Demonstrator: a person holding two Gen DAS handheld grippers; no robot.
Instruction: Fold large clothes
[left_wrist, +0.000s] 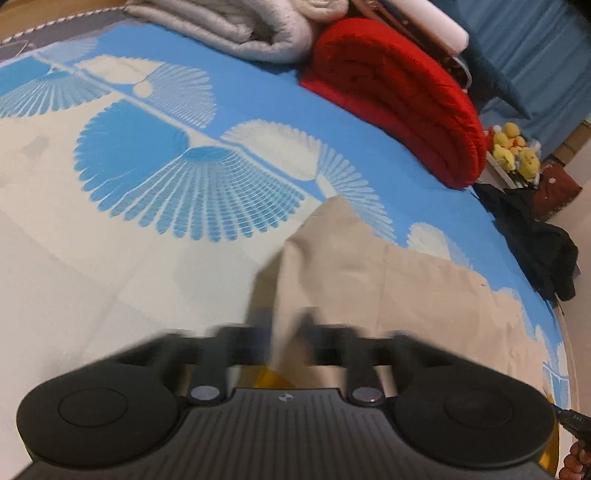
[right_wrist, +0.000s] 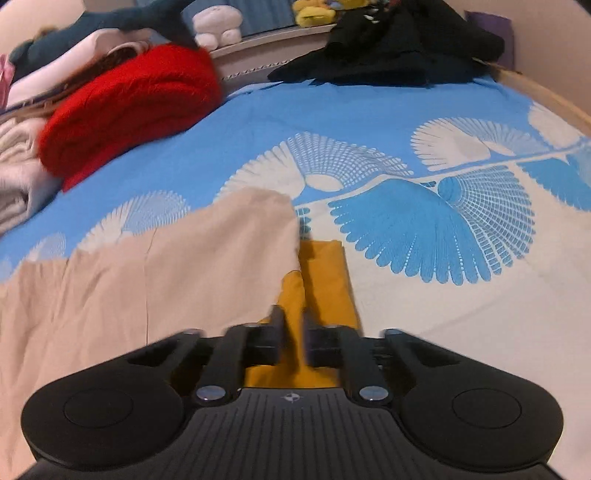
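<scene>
1. Looking through the left wrist camera, I saw my left gripper (left_wrist: 286, 332) pinched on a raised fold of the beige garment (left_wrist: 406, 295), the cloth running up between its blurred fingers.
2. My right gripper (right_wrist: 293, 332) was clamped on a mustard-yellow fabric (right_wrist: 327, 273), which lay just beside the beige garment's (right_wrist: 166, 266) edge.
3. The garment was spread on the bed sheet (left_wrist: 110, 258), blue and cream with fan-shaped prints, and took up the near part of the bed.
4. A folded red blanket (left_wrist: 399, 99) sat at the far side, well apart from the garment, with grey-white bedding (left_wrist: 240, 29) next to it.
5. Dark clothing (right_wrist: 399, 48) was heaped at the bed's far edge.
</scene>
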